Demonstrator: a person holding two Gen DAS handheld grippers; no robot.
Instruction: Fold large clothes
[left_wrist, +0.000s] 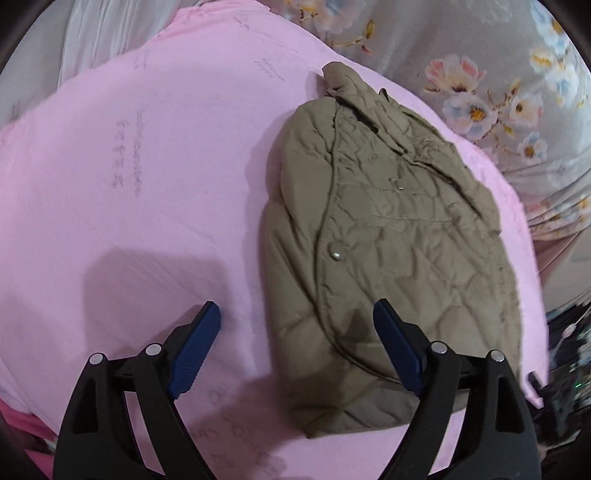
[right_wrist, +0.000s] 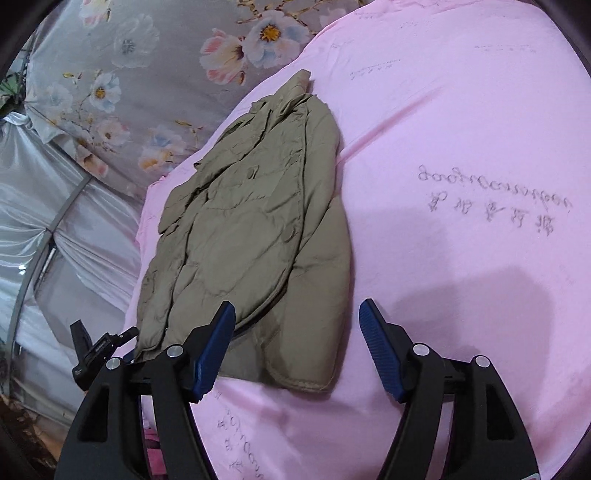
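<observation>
An olive quilted jacket (left_wrist: 388, 251) lies folded lengthwise on a pink sheet (left_wrist: 147, 184), collar at the far end, hem near me. My left gripper (left_wrist: 297, 314) is open and empty, hovering above the hem; its right finger is over the jacket and its left finger over bare sheet. In the right wrist view the jacket (right_wrist: 251, 236) lies left of centre on the pink sheet (right_wrist: 461, 147). My right gripper (right_wrist: 297, 314) is open and empty above the jacket's near right hem corner.
A grey floral bedspread (left_wrist: 480, 74) lies beyond the sheet; it also shows in the right wrist view (right_wrist: 129, 74). Shiny white curtain fabric (right_wrist: 55, 229) hangs at the left. A black clip-like object (right_wrist: 96, 350) sits at the sheet's left edge. Faint writing (right_wrist: 495, 195) marks the sheet.
</observation>
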